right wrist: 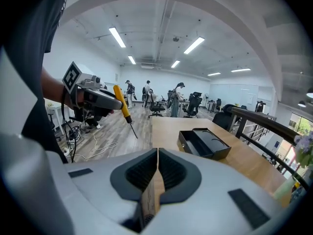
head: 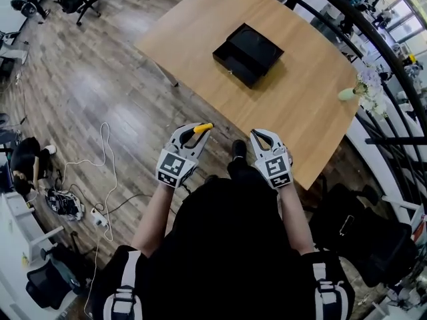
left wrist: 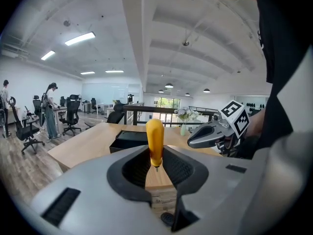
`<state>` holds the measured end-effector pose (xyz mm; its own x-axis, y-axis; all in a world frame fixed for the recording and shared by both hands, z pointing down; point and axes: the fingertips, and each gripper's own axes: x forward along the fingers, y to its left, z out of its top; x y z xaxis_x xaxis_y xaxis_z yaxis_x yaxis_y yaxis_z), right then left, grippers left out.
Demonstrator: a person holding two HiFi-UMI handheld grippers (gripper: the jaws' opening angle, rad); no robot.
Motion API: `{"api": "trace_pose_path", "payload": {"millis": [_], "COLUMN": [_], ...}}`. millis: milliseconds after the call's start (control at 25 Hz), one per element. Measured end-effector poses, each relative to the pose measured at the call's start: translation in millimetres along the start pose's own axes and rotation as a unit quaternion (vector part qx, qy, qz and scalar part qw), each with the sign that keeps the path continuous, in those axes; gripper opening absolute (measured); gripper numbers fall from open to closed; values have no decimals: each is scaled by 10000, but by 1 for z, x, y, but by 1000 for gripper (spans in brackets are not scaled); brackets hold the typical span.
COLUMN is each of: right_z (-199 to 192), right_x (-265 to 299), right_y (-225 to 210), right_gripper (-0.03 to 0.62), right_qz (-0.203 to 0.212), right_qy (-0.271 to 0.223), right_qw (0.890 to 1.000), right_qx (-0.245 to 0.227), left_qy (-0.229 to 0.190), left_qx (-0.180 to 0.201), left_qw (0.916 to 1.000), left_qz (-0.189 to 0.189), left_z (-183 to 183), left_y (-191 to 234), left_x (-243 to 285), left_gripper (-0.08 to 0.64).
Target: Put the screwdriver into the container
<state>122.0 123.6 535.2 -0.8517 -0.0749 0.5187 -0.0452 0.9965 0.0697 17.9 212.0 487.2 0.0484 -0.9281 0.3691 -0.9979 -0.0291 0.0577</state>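
In left tongs, clamped: yellow-handled screwdriver; right tongs shut on nothing (both short of the surface, off its near edge). Open container mid-surface. Could slip out mid-reach, pinched only by its handle.

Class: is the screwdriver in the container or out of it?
Out: the left gripper holds the screwdriver in its jaws, away from the container on the table.

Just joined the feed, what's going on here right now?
The person's left claw grips a yellow-handled screwdriver, held in the air short of the wooden table. The right claw is shut and empty beside it. The black container sits on the table ahead, and the screwdriver is not yet in it.
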Motion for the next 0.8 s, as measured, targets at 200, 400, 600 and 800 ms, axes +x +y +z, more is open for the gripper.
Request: {"api": "trace_pose_path", "payload": {"millis": [200,400,600,800], "right_z": [12,21,26,27], "right_x": [10,27,38,48], "right_y": [-30,-56,-79,-108], "right_gripper": [28,28,28,28], "right_qz": [145,304,443,536], "right_qy": [-79,-121,-167,-218], "right_qw": [9998,9994,9988,9983], "right_qx": [-81,-145,-139,-58], "left_qy": [29,79,191,200], "left_qx": [-45,-43,-37,13], "left_qw": [9997,9991,9980,9972], "left_qz": [231,404,594,723], "left_z": [12,23,30,46], "left_y": [9,21,32,41], "left_x": [18,35,50,72], "left_gripper": [83,83,83,83]}}
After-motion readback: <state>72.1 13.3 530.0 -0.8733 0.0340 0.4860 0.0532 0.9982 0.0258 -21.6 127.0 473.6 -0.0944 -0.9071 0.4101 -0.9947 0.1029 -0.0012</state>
